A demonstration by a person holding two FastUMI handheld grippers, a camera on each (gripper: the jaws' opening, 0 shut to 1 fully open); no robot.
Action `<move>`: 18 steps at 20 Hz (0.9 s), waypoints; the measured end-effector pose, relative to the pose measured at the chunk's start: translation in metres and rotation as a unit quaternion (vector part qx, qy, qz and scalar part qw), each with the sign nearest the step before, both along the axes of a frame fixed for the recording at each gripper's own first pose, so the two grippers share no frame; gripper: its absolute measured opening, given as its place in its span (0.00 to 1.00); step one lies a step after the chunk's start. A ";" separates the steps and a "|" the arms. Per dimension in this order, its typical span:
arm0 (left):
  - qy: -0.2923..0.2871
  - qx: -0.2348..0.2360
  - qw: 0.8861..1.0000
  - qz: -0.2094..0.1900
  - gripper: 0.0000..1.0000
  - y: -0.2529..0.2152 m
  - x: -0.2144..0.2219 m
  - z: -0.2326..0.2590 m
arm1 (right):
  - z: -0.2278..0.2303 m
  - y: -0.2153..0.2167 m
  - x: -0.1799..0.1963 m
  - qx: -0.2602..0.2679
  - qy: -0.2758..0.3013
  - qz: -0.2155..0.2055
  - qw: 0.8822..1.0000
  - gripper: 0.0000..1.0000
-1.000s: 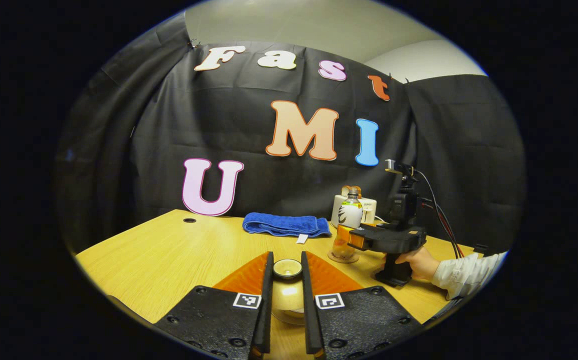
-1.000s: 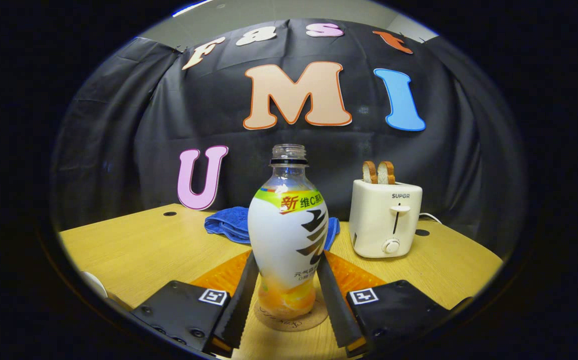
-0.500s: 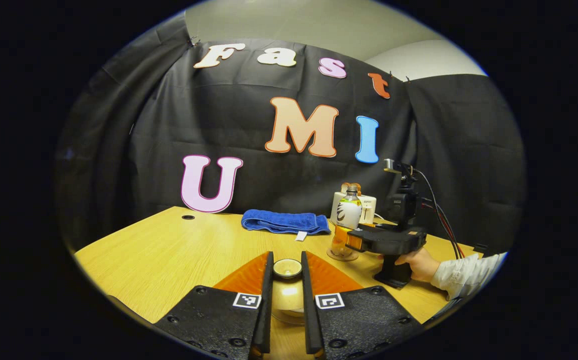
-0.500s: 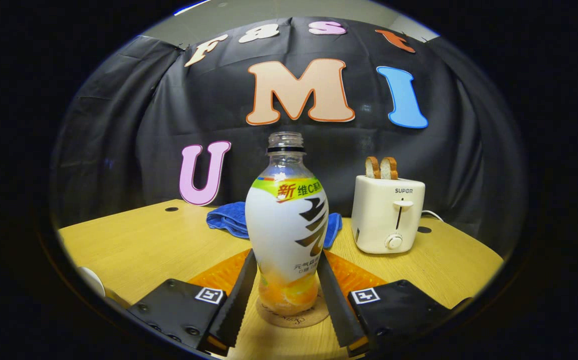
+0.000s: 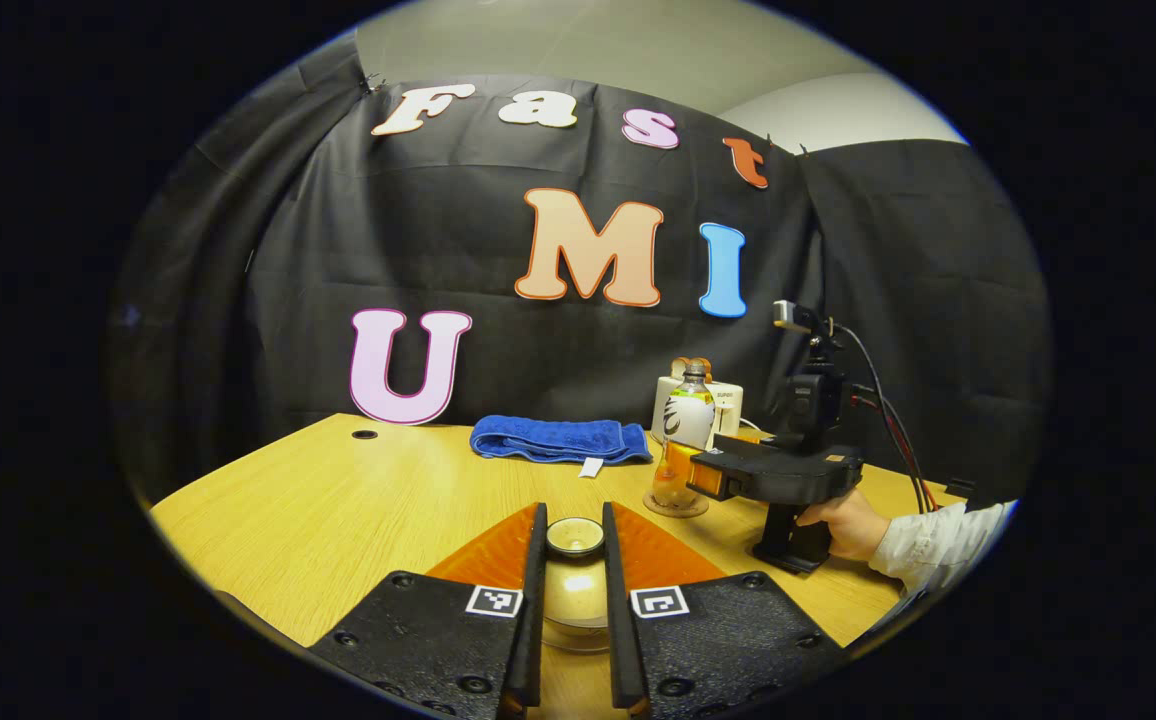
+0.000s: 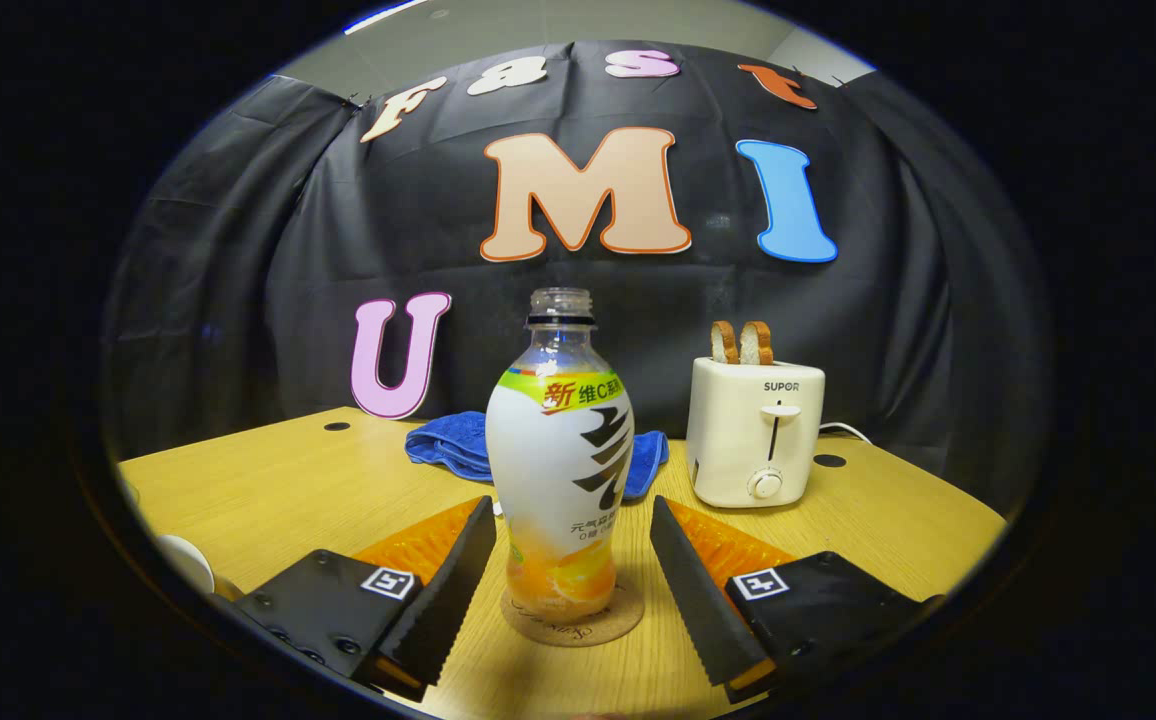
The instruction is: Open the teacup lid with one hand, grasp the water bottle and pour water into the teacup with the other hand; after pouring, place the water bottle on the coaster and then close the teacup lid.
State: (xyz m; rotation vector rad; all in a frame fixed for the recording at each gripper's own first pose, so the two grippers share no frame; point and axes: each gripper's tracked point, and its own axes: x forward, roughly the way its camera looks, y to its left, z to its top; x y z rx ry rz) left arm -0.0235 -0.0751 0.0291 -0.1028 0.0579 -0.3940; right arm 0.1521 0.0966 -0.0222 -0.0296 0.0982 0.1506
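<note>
**Bottle on the coaster, lid held in your left jaws**

Your left gripper (image 5: pixel 573 610) has its jaws clenched on the knob of the teacup lid (image 5: pixel 574 537); both fingers press against it from either side, and the pale rounded body below it sits between them. Whether the lid rests on the teacup or hangs above it, you cannot tell from the left gripper view.

Your right gripper (image 6: pixel 570 590) has its jaws released: the fingers stand apart on either side of the water bottle (image 6: pixel 560 450), with a clear gap on each side. The bottle stands upright and uncapped on the round cork coaster (image 6: pixel 572 618), with orange liquid in its lower part. In the left gripper view you see the same gripper from the side, held by your hand (image 5: pixel 841 523) in a pale sleeve (image 5: pixel 938 545), just beside the bottle.

Around them, the counter (image 6: pixel 288 490) is light wood grain with round cable holes near its back edge. A folded blue towel (image 5: pixel 558 440) lies behind the bottle, and a white toaster (image 6: pixel 754 430) with two slices of bread (image 6: pixel 740 342) standing in it sits to the bottle's right in the right gripper view. Black cloth walls the booth at the back, with a pale wall and ceiling above it.
</note>
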 end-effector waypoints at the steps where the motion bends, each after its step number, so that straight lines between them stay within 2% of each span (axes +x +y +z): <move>1: 0.002 0.001 1.000 -0.002 0.25 -0.003 0.000 -0.002 | 0.003 -0.002 -0.004 0.003 -0.004 -0.001 1.000 0.96; 11: 0.034 0.025 0.999 0.003 0.25 -0.017 0.013 -0.034 | 0.038 -0.014 -0.047 0.032 -0.038 0.006 0.999 0.98; 18: 0.041 0.040 0.998 0.012 0.25 -0.019 0.017 -0.047 | 0.043 -0.017 -0.066 0.039 -0.045 0.014 0.998 0.98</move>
